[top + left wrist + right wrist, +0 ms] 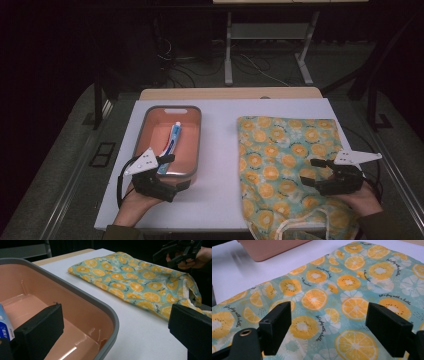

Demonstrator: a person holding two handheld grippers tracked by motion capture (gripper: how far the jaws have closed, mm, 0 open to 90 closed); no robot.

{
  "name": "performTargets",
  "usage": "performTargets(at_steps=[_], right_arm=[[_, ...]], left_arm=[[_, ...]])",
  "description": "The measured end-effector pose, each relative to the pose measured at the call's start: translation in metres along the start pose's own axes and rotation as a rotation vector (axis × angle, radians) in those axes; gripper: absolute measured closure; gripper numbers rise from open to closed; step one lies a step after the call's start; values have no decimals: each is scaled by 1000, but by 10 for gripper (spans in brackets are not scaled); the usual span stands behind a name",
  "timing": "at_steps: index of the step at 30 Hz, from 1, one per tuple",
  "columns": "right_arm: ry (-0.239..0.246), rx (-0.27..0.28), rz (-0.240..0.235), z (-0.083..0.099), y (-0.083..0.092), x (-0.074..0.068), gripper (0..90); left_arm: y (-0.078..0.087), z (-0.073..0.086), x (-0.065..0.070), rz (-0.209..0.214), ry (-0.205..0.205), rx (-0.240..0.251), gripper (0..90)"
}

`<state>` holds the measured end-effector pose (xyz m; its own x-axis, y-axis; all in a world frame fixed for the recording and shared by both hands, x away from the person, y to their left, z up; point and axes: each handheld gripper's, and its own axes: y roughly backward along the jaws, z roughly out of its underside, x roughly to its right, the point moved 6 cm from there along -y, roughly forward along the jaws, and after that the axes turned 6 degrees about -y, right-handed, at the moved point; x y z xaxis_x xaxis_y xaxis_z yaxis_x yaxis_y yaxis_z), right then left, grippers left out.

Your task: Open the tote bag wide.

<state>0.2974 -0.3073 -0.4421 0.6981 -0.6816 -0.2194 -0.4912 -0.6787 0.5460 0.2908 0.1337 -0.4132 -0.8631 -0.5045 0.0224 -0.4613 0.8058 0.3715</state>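
Hovering with spread, empty jaws: left gripper (169,171) at the near rim of the pink tray (194,145), one jaw hanging inside it beside the toothpaste tube (171,141), right gripper (311,172) waiting low over the orange-print bag (285,160). Apparently preparing to pick the tube for packing, so next lowering around it and closing. Lying flat in the tray, white and blue, cap end away

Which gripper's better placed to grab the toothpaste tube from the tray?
Left. The left gripper hangs open at the tray's near rim, beside the toothpaste tube; the right gripper is over the orange-print bag.
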Motion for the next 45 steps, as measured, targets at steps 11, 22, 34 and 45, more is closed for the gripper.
performTargets(at_steps=[11,22,34,45], right_arm=[[72,-75,-83,9,-9,-21,228],[180,-232,-174,32,-26,-51,259],[302,-369,-238,57,-34,-80,248],[375,-356,-195,59,-33,-80,618]], left_arm=[[-1,1,1,-19,0,-8,0],[-2,1,1,-22,0,-18,0],[-2,1,0,-25,4,-18,0],[-3,1,0,-27,1,-22,0]])
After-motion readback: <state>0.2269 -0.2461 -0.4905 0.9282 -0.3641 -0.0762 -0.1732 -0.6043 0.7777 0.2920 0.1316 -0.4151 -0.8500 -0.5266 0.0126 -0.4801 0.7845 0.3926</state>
